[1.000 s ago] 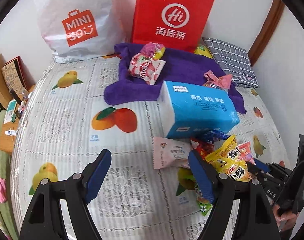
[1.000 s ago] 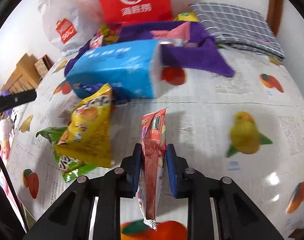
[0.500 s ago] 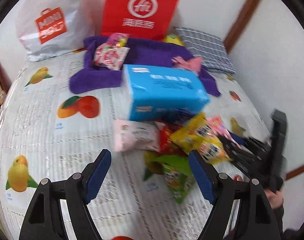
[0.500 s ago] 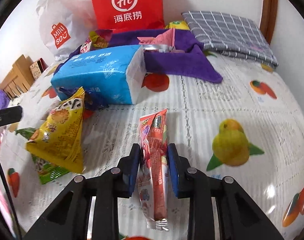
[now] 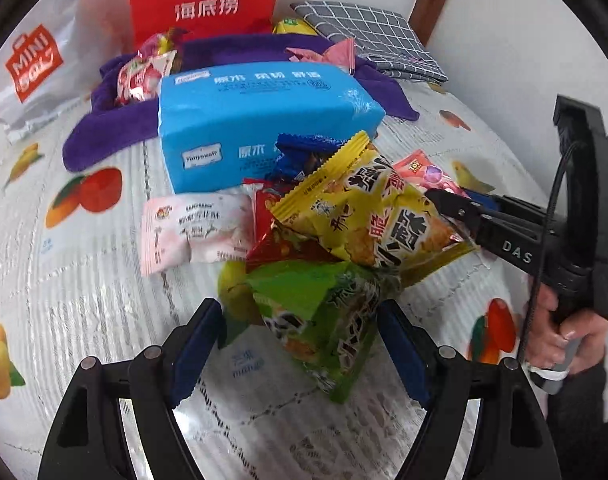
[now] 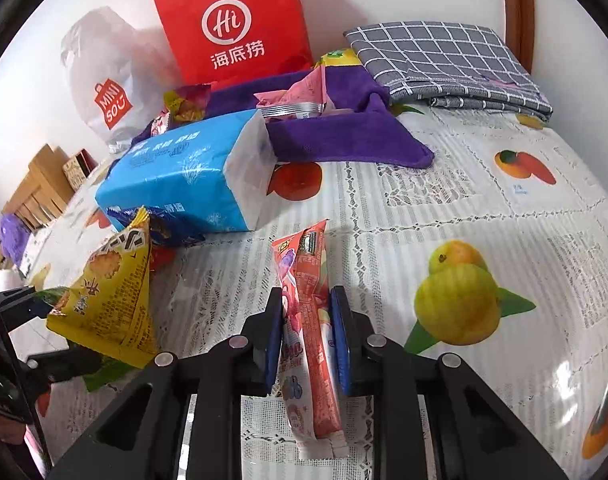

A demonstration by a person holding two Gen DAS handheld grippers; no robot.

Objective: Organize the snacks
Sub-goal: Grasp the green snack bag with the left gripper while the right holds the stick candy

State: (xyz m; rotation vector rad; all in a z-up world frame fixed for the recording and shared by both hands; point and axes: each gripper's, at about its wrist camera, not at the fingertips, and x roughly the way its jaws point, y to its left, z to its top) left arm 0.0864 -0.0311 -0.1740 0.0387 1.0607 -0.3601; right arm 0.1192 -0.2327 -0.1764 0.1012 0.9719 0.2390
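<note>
— On the bed's fruit-print cover (image 6: 483,208), toward the head edge, what holds what?

— I see a purple cloth (image 5: 240,56) spread like a tray. A pink-and-white snack packet (image 5: 138,78) lies on its left part, a pink foil packet (image 6: 300,94) sits nearer its right part, and a yellow packet (image 6: 337,58) pokes out behind it. A red paper bag (image 6: 234,24) and a white shopping bag (image 5: 34,68) stand against the wall; I can't see what is in either. A folded grey checked cloth (image 6: 447,64) lies in the far right corner.

— And the pile?

— In front of the blue tissue pack (image 5: 260,116), which lies mid-cover, I see a yellow chip bag (image 5: 367,216) leaning on a green snack bag (image 5: 327,320), with a pale pink packet (image 5: 192,232) to the left. A dark blue wrapper (image 5: 300,156) and a red one (image 5: 280,240) are mostly buried, so I can't make them out.

— Your left gripper?

— My left gripper (image 5: 300,344) is spread wide, its blue pads either side of the green bag's near end and gripping nothing. Whether either pad touches the bag, I can't tell.

— The right?

— My right gripper (image 6: 307,332) is clamped on a long red snack packet (image 6: 309,320), squeezing its middle; the packet stands on edge and its near end is partly hidden by the fingers. From the left camera its far tip (image 5: 423,170) peeks out behind the yellow bag, and my right hand (image 5: 559,320) is cut off at the frame's edge.
</note>
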